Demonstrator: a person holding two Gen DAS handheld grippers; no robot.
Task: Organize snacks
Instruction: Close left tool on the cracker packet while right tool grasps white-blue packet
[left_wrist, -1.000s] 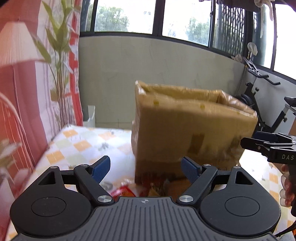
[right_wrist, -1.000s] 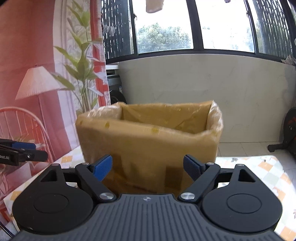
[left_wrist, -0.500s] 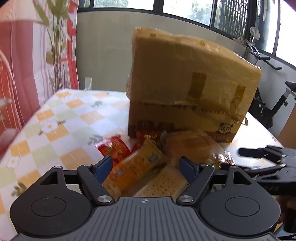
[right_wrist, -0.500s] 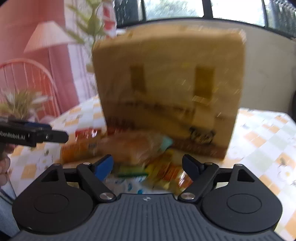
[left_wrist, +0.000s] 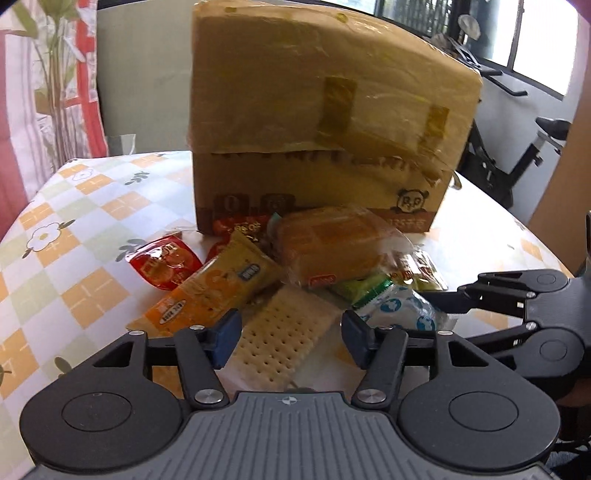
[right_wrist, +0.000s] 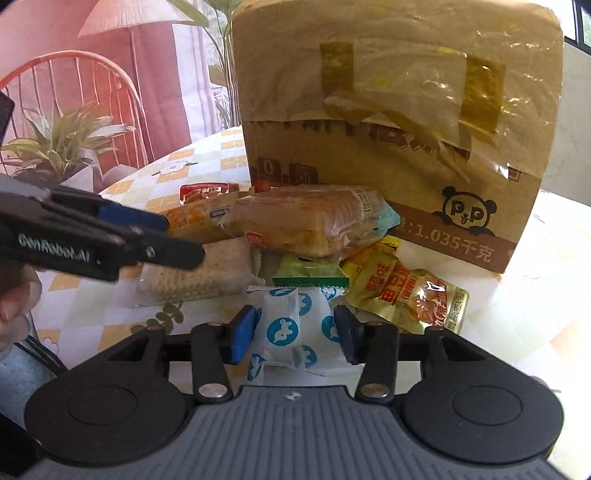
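Note:
A pile of wrapped snacks lies against a tall cardboard box (left_wrist: 314, 129) on the table. My left gripper (left_wrist: 290, 339) is low over the near side of the pile. Its jaws are closing around a clear pack of crackers (left_wrist: 284, 332), and the pads do not visibly press on it. My right gripper (right_wrist: 294, 339) is also closing. Its pads touch both sides of a white packet with blue circles (right_wrist: 291, 332). A wrapped bread loaf (right_wrist: 295, 229) tops the pile, with an orange pack (left_wrist: 214, 291) and a red packet (left_wrist: 166, 262) to its left.
A green packet (right_wrist: 310, 273) and gold packets (right_wrist: 413, 295) lie right of the white one. The checked tablecloth (left_wrist: 74, 221) reaches left to the table edge. A red chair (right_wrist: 74, 92) and an exercise bike (left_wrist: 517, 155) stand beyond the table. A hand (right_wrist: 14, 306) shows at the left.
Both grippers dropped from the height of the box's top to the snack pile. Their jaws narrowed, the left around the crackers, the right onto the white packet.

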